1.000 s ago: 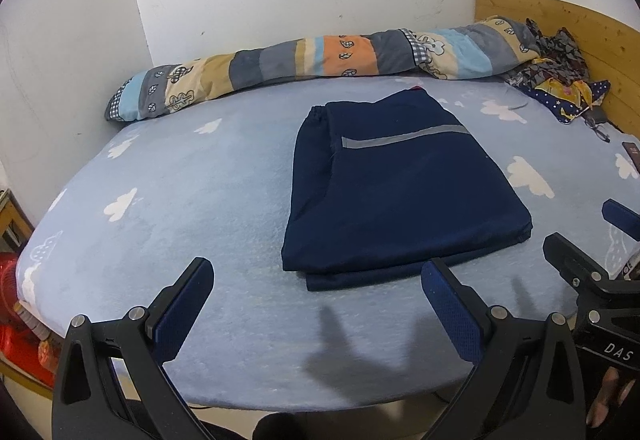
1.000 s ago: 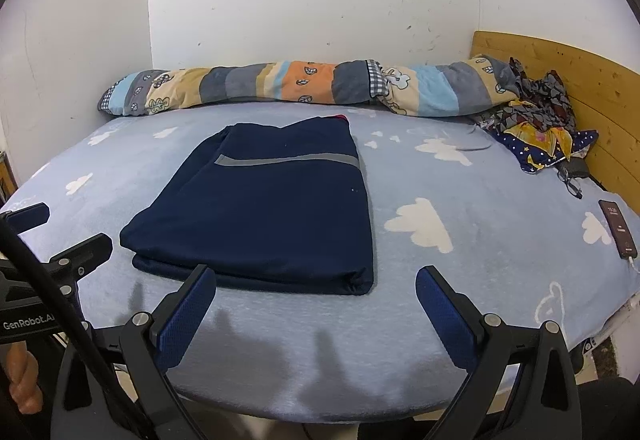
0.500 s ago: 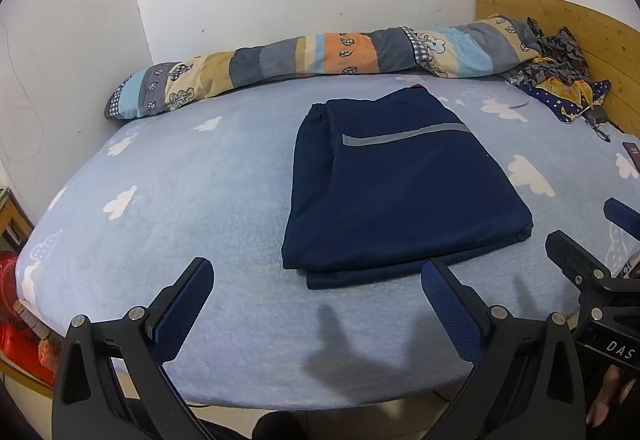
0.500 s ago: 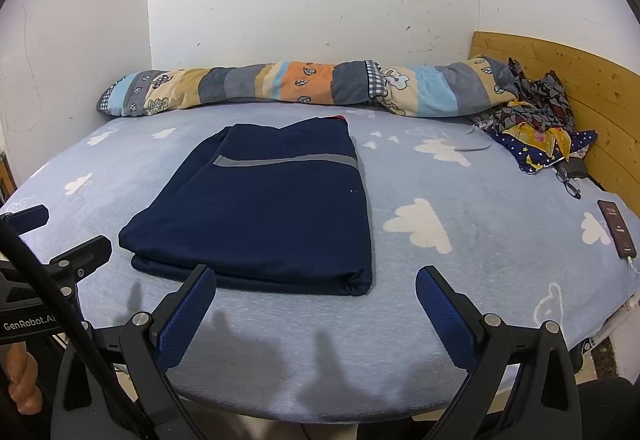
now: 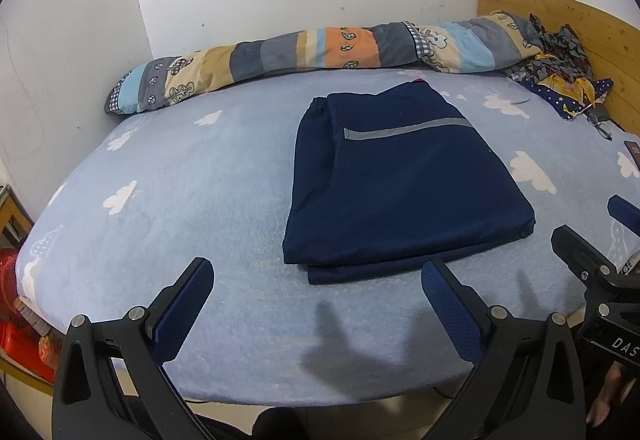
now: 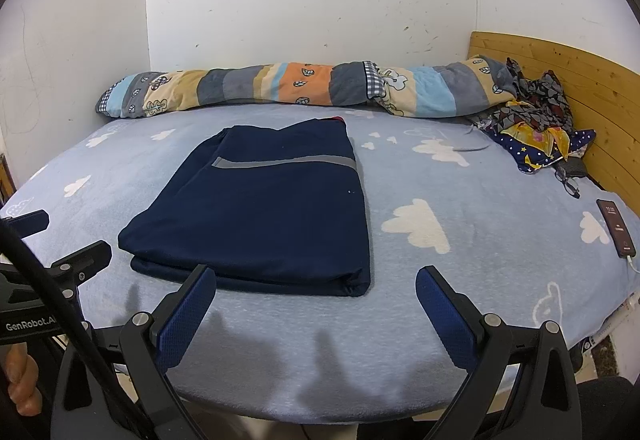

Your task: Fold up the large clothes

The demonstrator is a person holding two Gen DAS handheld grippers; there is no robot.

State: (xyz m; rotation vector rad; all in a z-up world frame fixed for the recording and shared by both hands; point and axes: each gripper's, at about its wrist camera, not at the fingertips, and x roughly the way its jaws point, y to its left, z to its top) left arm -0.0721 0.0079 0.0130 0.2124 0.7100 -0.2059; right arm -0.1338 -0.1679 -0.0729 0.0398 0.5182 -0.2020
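Observation:
A navy garment (image 5: 400, 184) with a grey stripe lies folded into a flat rectangle on the light blue cloud-print bed (image 5: 180, 200). It also shows in the right wrist view (image 6: 264, 212). My left gripper (image 5: 316, 284) is open and empty above the bed's near edge, just short of the garment's front left corner. My right gripper (image 6: 316, 288) is open and empty, just short of the garment's front right corner. Each gripper shows at the edge of the other's view.
A rolled patchwork quilt (image 6: 304, 88) lies along the far wall. Crumpled clothes (image 6: 536, 124) and glasses (image 6: 568, 180) sit by the wooden headboard (image 6: 580, 80) at the right. A phone (image 6: 614, 228) lies at the bed's right edge. A red object (image 5: 16, 304) stands left of the bed.
Both grippers have drawn back and risen very slightly from the garment. The garment has not moved, and both grippers stay open.

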